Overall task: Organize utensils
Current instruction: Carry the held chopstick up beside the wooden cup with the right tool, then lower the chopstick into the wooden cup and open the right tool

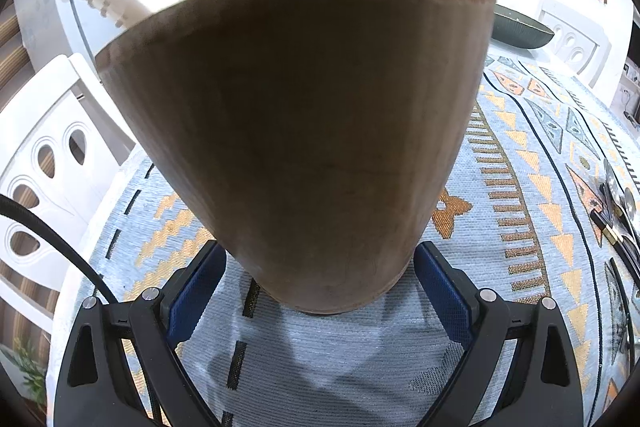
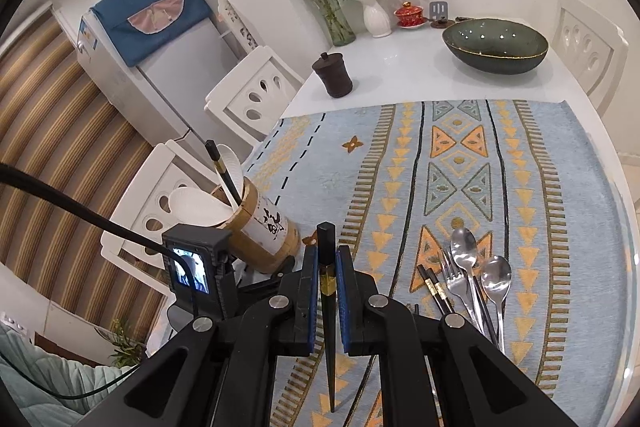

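Right hand-held gripper (image 2: 328, 263) clamps a black chopstick (image 2: 329, 307); spoons (image 2: 464, 251), fork (image 2: 454, 283) lie just right. Only the left view shows left hand-held gripper (image 1: 320, 267) pads squeezing the bamboo holder (image 1: 304, 131) on the tabletop (image 2: 400, 67).

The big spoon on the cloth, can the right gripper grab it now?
Probably not yet. The right gripper is shut on a black chopstick, so its jaws are full. The way to the big spoon looks free; nothing lies over it.
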`<control>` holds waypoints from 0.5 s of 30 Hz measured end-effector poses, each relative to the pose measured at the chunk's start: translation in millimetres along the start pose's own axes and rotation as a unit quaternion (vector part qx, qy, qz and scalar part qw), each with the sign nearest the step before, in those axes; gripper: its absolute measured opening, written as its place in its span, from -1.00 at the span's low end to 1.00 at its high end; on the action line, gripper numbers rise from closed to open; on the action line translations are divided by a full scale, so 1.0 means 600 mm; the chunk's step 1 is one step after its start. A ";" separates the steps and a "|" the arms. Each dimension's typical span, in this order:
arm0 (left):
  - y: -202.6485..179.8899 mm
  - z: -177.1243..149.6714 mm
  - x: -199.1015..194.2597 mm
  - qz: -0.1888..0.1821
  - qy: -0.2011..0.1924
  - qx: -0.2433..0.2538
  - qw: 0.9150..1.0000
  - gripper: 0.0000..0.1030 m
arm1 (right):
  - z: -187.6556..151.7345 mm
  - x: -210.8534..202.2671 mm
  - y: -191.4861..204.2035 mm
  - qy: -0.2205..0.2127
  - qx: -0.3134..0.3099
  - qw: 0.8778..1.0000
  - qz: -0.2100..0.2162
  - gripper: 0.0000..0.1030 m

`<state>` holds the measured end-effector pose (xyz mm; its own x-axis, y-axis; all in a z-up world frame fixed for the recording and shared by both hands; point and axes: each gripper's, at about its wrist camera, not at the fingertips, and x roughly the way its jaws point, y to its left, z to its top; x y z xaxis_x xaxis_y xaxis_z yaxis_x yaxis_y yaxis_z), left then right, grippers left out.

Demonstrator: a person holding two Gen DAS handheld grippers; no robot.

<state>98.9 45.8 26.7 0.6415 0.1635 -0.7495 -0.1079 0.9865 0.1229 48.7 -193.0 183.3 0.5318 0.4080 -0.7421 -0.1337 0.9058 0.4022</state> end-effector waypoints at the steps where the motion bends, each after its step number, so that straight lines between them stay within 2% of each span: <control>1: 0.001 0.000 0.000 0.000 0.000 0.001 1.000 0.85 | 0.000 0.001 0.000 0.001 0.001 1.000 0.000 -0.85; 7: -0.001 0.001 0.000 0.000 0.002 0.001 1.000 0.85 | 0.001 0.001 -0.002 0.001 0.002 1.000 0.001 -0.85; 15: -0.005 0.005 -0.001 -0.002 0.003 0.000 1.000 0.85 | 0.012 -0.017 -0.006 -0.023 0.011 1.000 0.008 -0.85</control>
<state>101.2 42.8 29.0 0.6374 0.1588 -0.7540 -0.1050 0.9873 0.1192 49.7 -201.4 193.0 0.5676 0.4158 -0.7106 -0.1243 0.8965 0.4252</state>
